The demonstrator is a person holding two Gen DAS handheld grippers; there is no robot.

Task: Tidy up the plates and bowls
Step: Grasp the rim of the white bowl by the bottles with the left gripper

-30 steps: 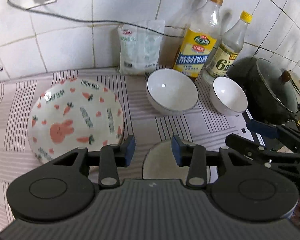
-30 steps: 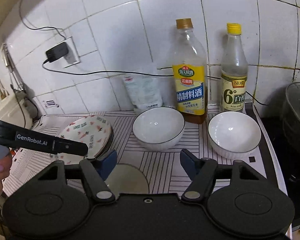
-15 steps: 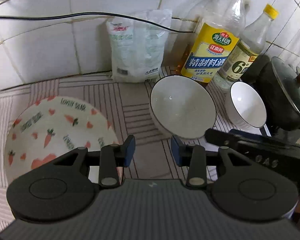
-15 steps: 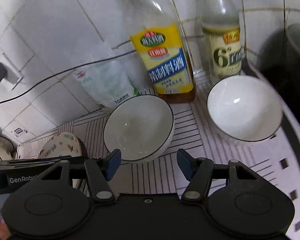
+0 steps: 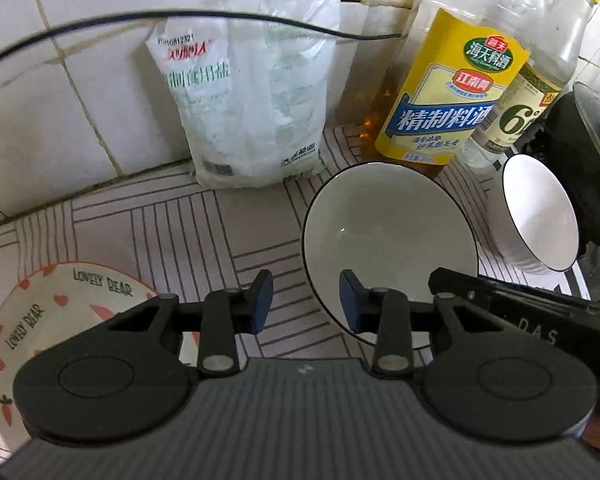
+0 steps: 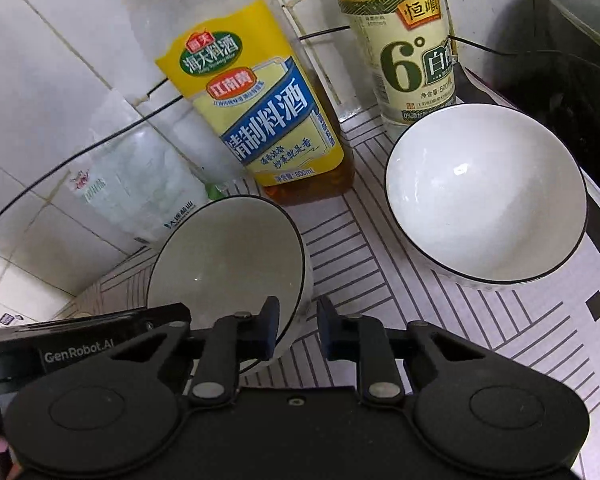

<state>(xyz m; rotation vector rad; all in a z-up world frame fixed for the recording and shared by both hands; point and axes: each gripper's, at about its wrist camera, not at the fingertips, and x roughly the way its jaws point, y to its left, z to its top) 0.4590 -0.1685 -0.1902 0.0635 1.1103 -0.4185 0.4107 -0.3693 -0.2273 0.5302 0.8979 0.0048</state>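
Black tongs, blue pads

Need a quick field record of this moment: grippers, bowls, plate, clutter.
left hand-held gripper: open, holds nothing, its right finger over the near bowl's rim
right hand-held gripper: jaws straddle the near bowl's rim, narrow gap, contact unclear
near bowl: white, dark rim, empty, beside the cooking wine bottle
far bowl: white, empty, upright, in front of the vinegar bottle
plate: carrot print, far left on the striped mat
other: salt bag against the tiled wall; black pot at right
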